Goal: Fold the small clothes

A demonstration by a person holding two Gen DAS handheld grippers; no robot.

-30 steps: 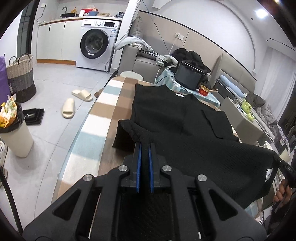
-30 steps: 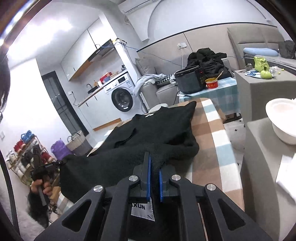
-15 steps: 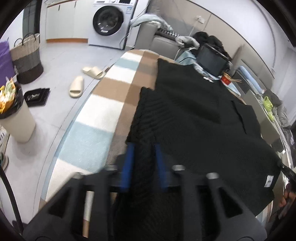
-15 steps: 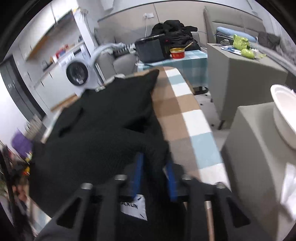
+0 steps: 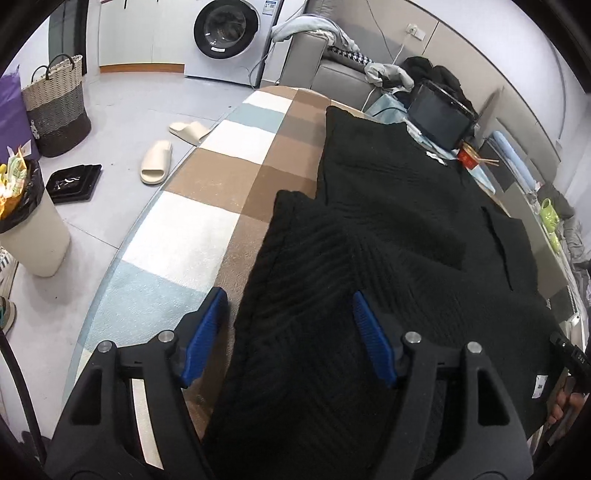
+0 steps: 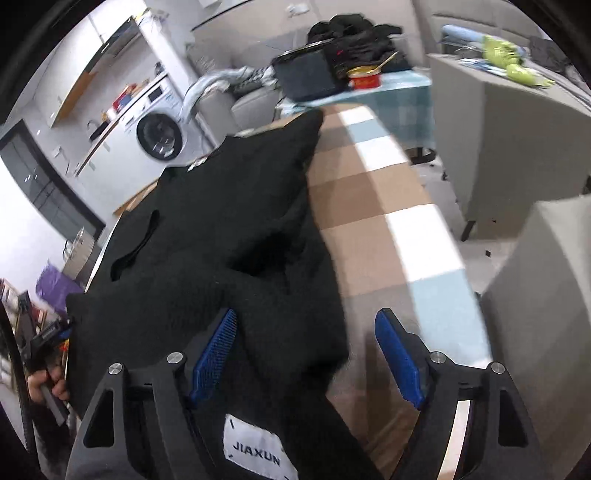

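Note:
A black knit garment (image 5: 388,229) lies spread on the checked table (image 5: 221,192), its near edge folded up over the body. My left gripper (image 5: 288,314) hovers over the garment's near left corner; its jaws are opening and the cloth lies loose between them, free of the blue pads (image 5: 364,325). In the right wrist view the same garment (image 6: 221,221) shows a white JIAXUN label (image 6: 256,456). My right gripper (image 6: 306,332) stands over its near right corner, jaws opening, cloth between them and untouched by the pads (image 6: 218,339).
A bin (image 5: 26,229), basket (image 5: 59,110), slippers (image 5: 157,162) and black tray (image 5: 74,182) sit on the floor left of the table. A washing machine (image 5: 229,33) and sofa (image 5: 332,66) stand beyond. Grey cabinets (image 6: 517,122) flank the table's right side.
Both grippers carried the garment's edge forward and down onto its body, then their jaws went from shut on the cloth to wide apart, letting it go.

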